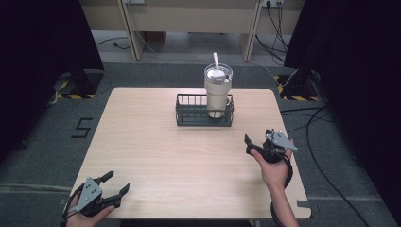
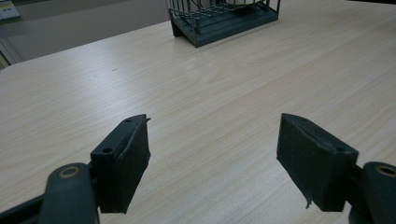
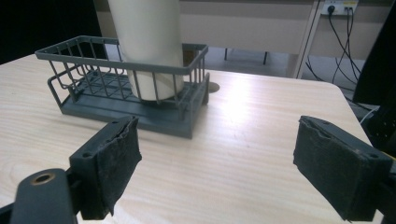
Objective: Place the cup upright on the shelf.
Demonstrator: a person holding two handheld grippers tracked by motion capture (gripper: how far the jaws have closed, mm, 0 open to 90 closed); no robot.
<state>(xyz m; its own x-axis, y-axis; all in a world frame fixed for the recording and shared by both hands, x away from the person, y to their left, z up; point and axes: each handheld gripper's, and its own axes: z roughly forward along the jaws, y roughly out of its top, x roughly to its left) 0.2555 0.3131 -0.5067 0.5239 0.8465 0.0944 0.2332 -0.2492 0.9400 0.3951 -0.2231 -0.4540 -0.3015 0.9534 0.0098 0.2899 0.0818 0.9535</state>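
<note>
A cream tumbler [image 1: 218,92] with a clear lid and a white straw [image 1: 215,60] stands upright in the right end of a dark wire basket [image 1: 189,113], which sits at the far middle of the light wooden table [image 1: 156,156]. In the right gripper view the tumbler's lower body [image 3: 148,46] rises behind the basket's near rail [image 3: 116,63], and the left part of the basket holds nothing that can be made out. The right gripper [image 1: 257,142] is held above the table's right side, nearer than the basket and apart from it, its jaws spread wide with nothing between them; it faces the basket (the closer of the two tools to the tumbler). The left gripper [image 1: 116,184] rests at the near left corner, well apart from the basket, its jaws likewise released and bare, with the basket's near edge [image 2: 219,28] far off at the top of its own view. Judged from this layout, the work stands at its start or between steps: neither tool touches the tumbler or the basket, and any reach, grasp or lift is not yet done.
</note>
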